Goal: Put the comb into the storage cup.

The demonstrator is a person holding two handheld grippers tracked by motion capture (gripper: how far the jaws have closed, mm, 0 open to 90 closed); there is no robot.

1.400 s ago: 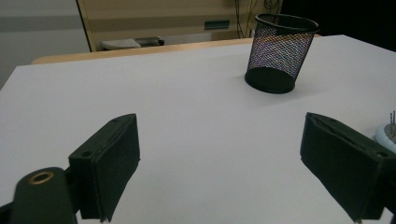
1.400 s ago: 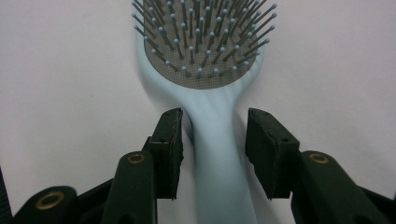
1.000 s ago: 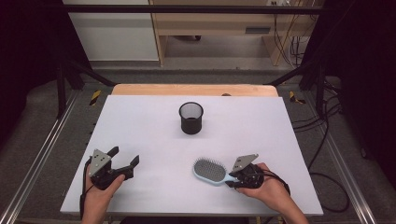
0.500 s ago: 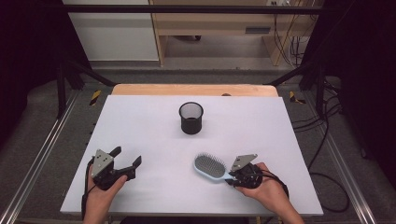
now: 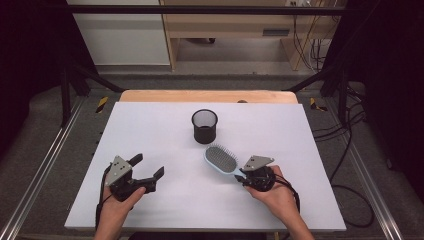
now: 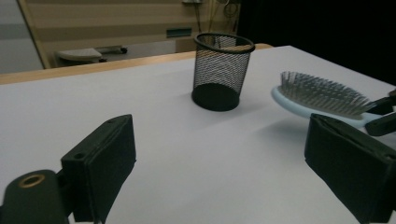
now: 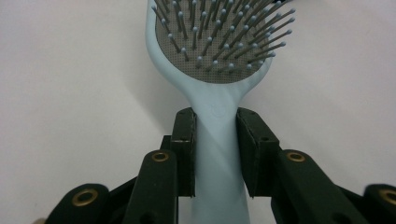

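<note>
Got my right gripper (image 5: 243, 175) clamped on the handle of the pale blue plastic hairbrush (image 5: 220, 159), lifted beside the black mesh cup (image 5: 204, 126), left gripper (image 5: 148, 172) spread empty, so I'd tip it handle-down carefully.

Hairbrush (image 5: 221, 158) in right tool (image 5: 243, 176)

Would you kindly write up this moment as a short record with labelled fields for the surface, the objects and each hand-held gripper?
surface: white tabletop with a wooden strip along its far edge
mesh cup: black wire-mesh pen cup, upright, near table centre
hairbrush: light blue hairbrush, bristles up, head pointing toward the cup, lifted off the table
right hand-held gripper: shut on the hairbrush handle
left hand-held gripper: open, holding nothing, low over the near left of the table
</note>
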